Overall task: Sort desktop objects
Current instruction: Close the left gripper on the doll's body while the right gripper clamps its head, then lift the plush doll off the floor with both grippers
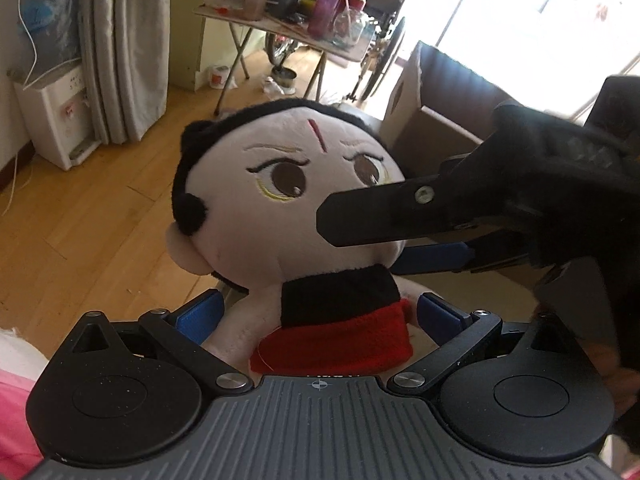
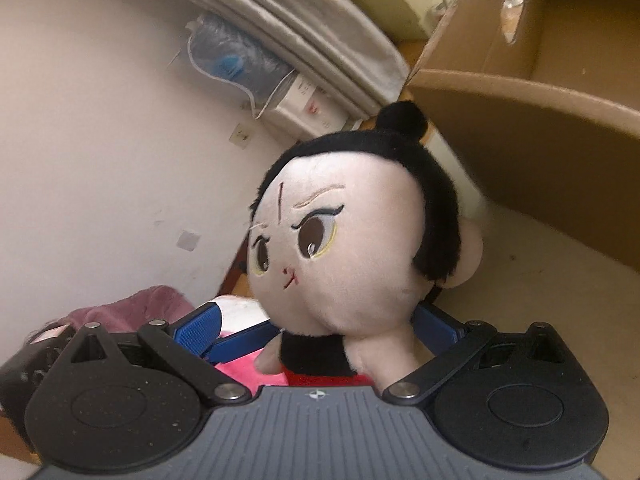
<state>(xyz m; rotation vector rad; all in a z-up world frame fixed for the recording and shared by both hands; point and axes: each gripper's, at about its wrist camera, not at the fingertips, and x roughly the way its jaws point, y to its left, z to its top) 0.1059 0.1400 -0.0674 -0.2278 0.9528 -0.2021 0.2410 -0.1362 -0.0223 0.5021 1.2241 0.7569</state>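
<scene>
A plush doll [image 1: 288, 200] with black hair, a pale face and a red and black collar hangs in the air above the wooden floor. My left gripper [image 1: 320, 314] is shut on its body, a blue pad pressing each side. My right gripper [image 1: 360, 240] reaches in from the right: one black finger crosses the doll's chin and a blue pad shows behind its neck. In the right wrist view the doll [image 2: 352, 248] stands between the right gripper's [image 2: 320, 326] fingers, with a gap on the left side, so it is open. A left gripper blue finger [image 2: 240, 340] sits in that gap.
An open cardboard box [image 1: 432, 120] [image 2: 520, 120] stands just behind the doll on a beige tabletop [image 2: 520, 300]. Pink cloth [image 2: 248, 372] lies below the grippers. Farther off are a folding table [image 1: 280, 20] crowded with jars, a curtain [image 1: 120, 40] and a white appliance [image 1: 56, 120].
</scene>
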